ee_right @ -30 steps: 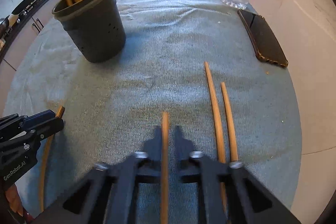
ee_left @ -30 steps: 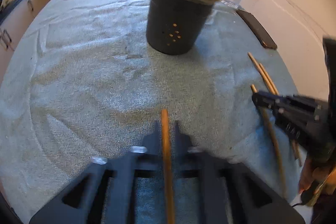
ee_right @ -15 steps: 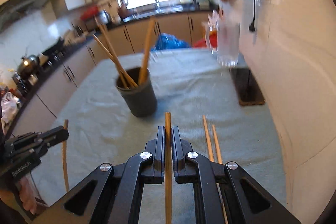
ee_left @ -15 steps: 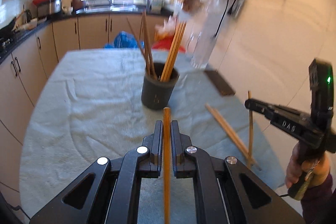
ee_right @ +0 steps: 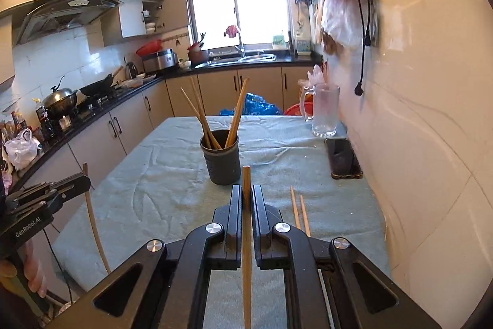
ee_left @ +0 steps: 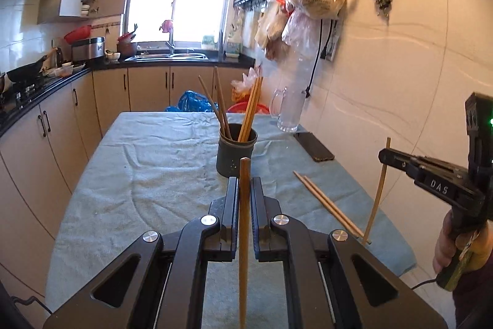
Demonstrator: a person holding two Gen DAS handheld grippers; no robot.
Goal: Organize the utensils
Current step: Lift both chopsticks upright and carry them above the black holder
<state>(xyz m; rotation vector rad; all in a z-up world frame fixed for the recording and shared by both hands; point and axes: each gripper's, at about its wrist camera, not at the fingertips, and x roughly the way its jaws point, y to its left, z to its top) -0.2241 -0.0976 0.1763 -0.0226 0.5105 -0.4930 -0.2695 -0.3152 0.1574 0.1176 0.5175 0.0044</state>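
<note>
With a chopstick [ee_left: 244,205] pinched upright in your left tongs [ee_left: 244,190] and another chopstick [ee_right: 246,205] in your right tongs [ee_right: 246,196], bring each tip over the dark holder [ee_left: 236,154] at 12 o'clock on the counter [ee_left: 154,174] before releasing.

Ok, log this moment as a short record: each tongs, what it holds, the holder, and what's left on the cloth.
left tongs: shut on one chopstick, held above the table
right tongs: shut on another chopstick, also raised
holder: dark cup upright on the green cloth, several chopsticks standing in it
loose pair: two chopsticks lying side by side on the cloth, right of the holder
other items: glass mug and phone near the wall
</note>
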